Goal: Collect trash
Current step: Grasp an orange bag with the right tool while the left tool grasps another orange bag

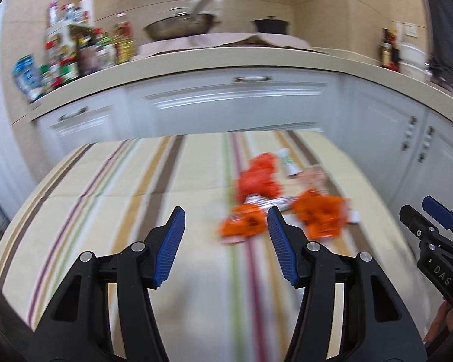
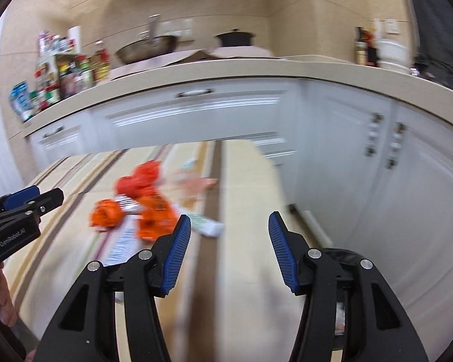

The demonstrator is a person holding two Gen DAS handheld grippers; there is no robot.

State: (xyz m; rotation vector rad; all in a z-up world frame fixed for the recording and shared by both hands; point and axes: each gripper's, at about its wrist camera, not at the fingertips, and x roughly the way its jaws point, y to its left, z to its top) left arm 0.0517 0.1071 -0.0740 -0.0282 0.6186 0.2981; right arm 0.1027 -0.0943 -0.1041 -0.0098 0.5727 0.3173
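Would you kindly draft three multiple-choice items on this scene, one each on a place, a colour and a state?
1. Where does the trash pile lie?
A. on the striped cloth
B. on the counter
C. in a drawer

2. What colour are most of the crumpled wrappers?
A. green
B. orange
C. black

3. What does the left tool hold?
A. a wrapper
B. a bottle
C. nothing

Key:
1 A, the pile rests on the striped cloth, below the counter.
2 B, the orange wrappers dominate the pile.
3 C, its blue pads stand apart around empty space.
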